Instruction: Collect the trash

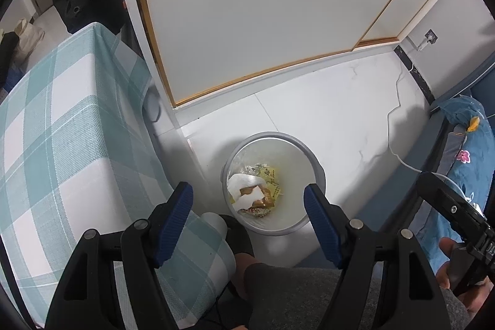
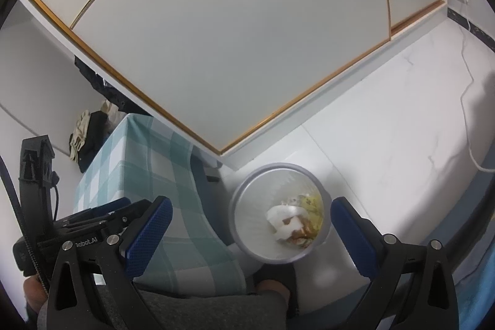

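— Teal-and-white checked tablecloth [image 1: 62, 126] at left; pale grey bin [image 1: 315, 166] at lower centre.
— White tissue [image 1: 244, 190], yellow wrappers [image 1: 270, 175] inside. Blue pads [image 1: 321, 215] on black grippers; blue flowered bedding [image 1: 467, 144] at right.

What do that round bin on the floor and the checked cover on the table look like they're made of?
The bin looks like smooth plastic, pale inside with a grey rim; its wall has a soft, even sheen. It could have a thin clear liner, but I can't be sure. The checked cover looks like woven cloth, matte teal and white: it shows a fine weave and drapes in soft folds over the table's edge.
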The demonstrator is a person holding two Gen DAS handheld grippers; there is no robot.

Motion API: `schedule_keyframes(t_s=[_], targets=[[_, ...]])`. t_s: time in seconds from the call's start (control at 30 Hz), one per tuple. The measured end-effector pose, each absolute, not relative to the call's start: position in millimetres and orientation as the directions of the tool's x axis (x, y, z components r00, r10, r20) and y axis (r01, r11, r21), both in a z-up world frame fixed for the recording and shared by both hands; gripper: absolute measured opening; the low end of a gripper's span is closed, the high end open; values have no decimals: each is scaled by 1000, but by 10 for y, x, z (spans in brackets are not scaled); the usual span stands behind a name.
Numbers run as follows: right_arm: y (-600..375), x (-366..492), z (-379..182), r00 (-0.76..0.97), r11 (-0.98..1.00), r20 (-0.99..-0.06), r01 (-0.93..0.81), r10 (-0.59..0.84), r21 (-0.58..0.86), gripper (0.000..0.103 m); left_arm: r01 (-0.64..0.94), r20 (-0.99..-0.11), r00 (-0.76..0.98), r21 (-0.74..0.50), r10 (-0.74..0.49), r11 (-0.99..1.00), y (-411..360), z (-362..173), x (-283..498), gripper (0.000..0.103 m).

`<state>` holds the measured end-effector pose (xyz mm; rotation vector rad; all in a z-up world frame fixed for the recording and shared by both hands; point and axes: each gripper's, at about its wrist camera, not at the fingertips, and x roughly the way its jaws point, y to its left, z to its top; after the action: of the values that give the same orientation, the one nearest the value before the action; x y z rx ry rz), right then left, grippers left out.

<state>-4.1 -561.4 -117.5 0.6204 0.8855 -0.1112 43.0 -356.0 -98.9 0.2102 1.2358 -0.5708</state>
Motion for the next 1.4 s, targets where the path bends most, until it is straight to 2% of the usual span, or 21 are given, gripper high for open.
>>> schedule_keyframes(t_s=[1.4], targets=[[-5587,-76,-1164,644,819,-753,353,137,452,103,521,-936,182,-167,-300,837,-3586,-995,389,71]])
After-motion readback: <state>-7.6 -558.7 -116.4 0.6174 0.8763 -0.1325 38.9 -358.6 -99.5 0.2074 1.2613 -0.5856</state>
